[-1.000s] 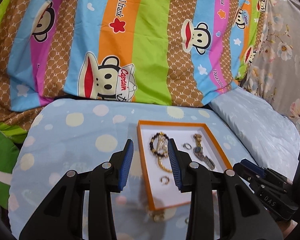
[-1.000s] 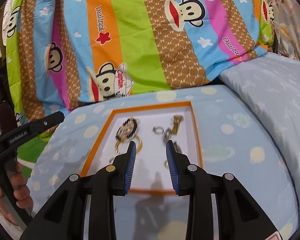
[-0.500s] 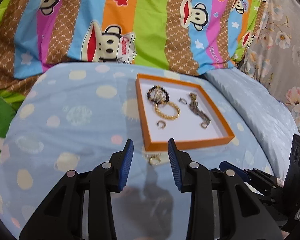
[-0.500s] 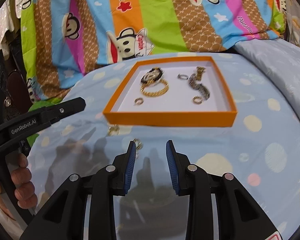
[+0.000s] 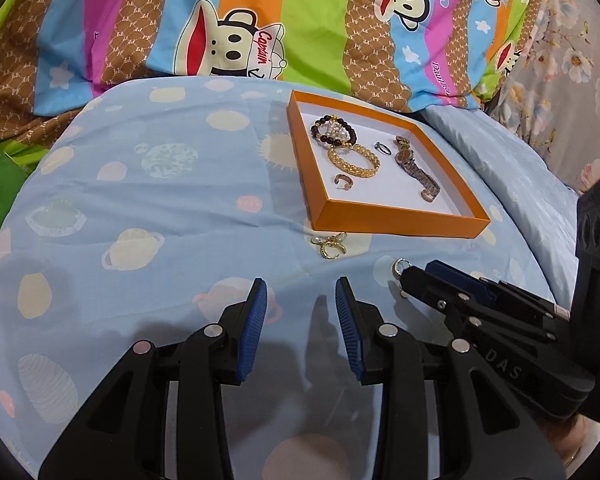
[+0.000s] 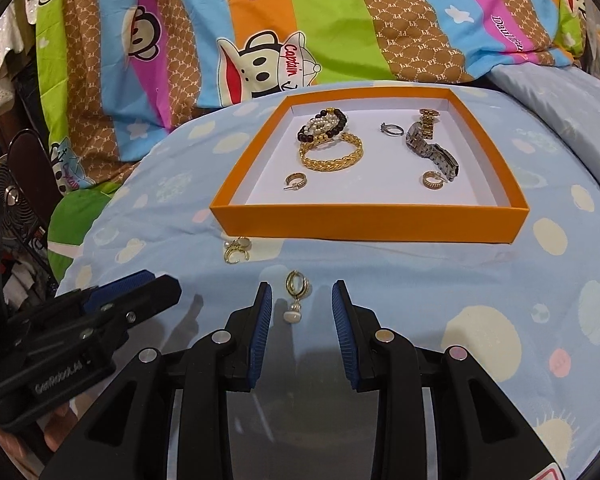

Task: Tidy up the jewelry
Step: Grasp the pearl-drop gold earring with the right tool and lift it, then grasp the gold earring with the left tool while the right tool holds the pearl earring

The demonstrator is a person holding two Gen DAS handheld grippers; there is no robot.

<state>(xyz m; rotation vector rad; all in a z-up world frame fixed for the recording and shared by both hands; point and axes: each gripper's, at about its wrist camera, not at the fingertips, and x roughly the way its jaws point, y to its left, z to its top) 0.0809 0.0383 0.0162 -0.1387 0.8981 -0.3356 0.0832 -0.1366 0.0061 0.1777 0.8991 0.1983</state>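
Gold and small, the drop earring (image 6: 294, 294) lies on the blue bedsheet (image 6: 420, 280) just ahead of the right gripper (image 6: 298, 308), jaws spread empty, and looks light, slippery, best pinched at its hoop

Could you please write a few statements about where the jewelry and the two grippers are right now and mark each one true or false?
1. The orange tray holds the watch. True.
2. The gold chain bracelet lies on the sheet outside the tray. False: it lies inside the tray, next to the black and white bead bracelet.
3. A gold earring with a white drop lies on the blue sheet in front of the right gripper. True.
4. The right gripper is clamped on that earring. False: its jaws stand apart and the earring lies loose on the sheet.
5. The left gripper holds a ring. False: nothing is between its jaws.
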